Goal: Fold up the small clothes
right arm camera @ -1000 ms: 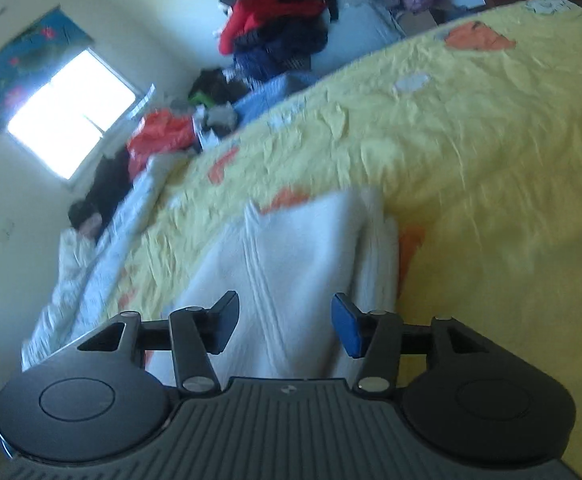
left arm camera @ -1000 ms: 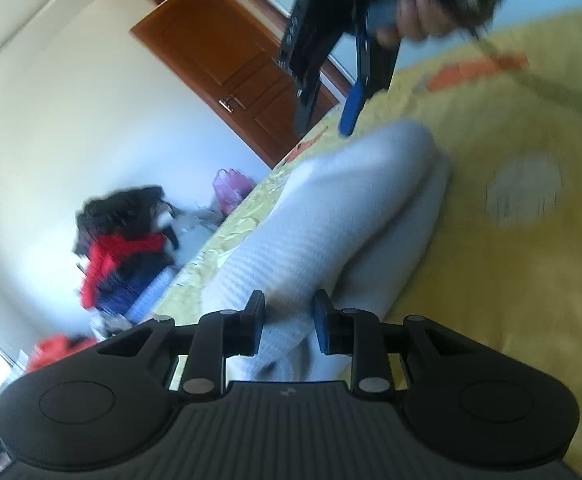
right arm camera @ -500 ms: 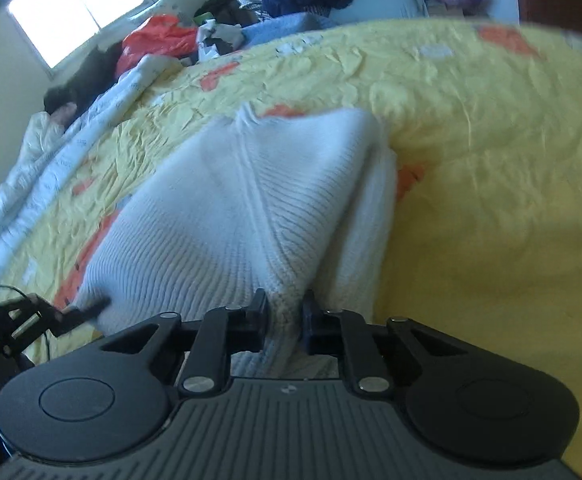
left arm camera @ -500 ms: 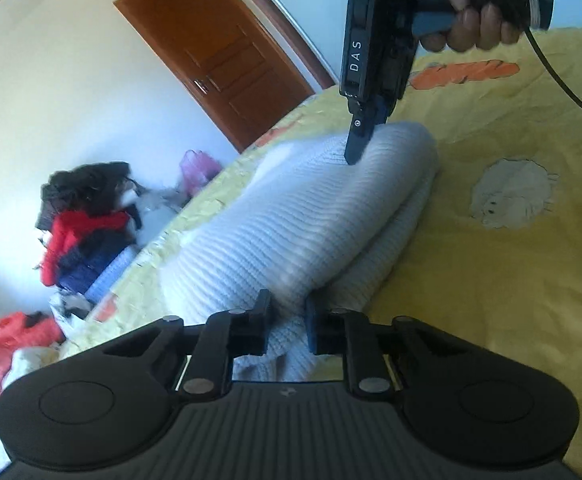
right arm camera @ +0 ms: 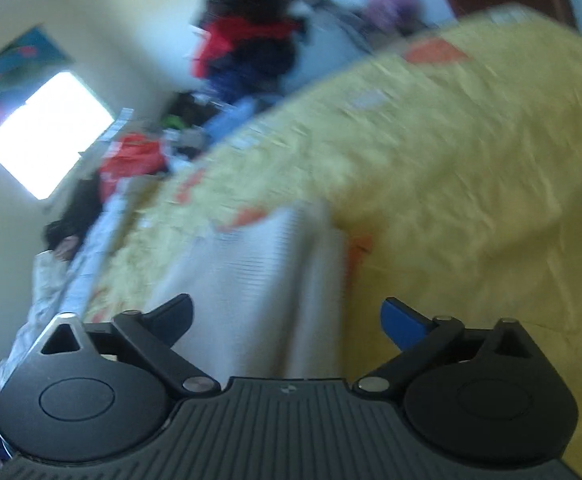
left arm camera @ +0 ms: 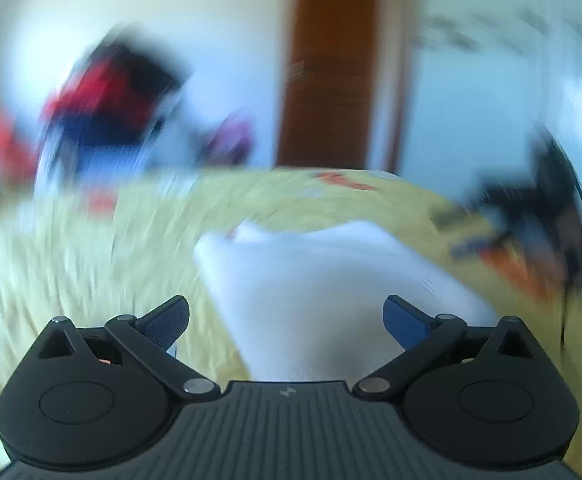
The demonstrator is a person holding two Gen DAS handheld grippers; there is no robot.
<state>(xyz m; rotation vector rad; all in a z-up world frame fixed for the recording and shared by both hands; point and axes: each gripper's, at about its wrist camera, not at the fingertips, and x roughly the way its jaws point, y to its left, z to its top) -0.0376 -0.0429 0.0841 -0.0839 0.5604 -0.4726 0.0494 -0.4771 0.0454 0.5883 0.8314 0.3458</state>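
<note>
A yellow bed fills both my views. The folded white knit sweater lies on it at twelve o'clock from my left gripper, whose jaws have just sprung wide, gripping nothing. My right gripper jaws have likewise just opened over the sweater's edge, empty.

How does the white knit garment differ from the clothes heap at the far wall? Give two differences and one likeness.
The garment is one pale piece, folded with straight edges; the heap is many pieces in red, black and dark blue, piled loose. The garment lies on the yellow bedspread, just ahead of both open grippers; the heap sits beyond the bed's far edge. Both are clothing, and blurred in both views.
</note>
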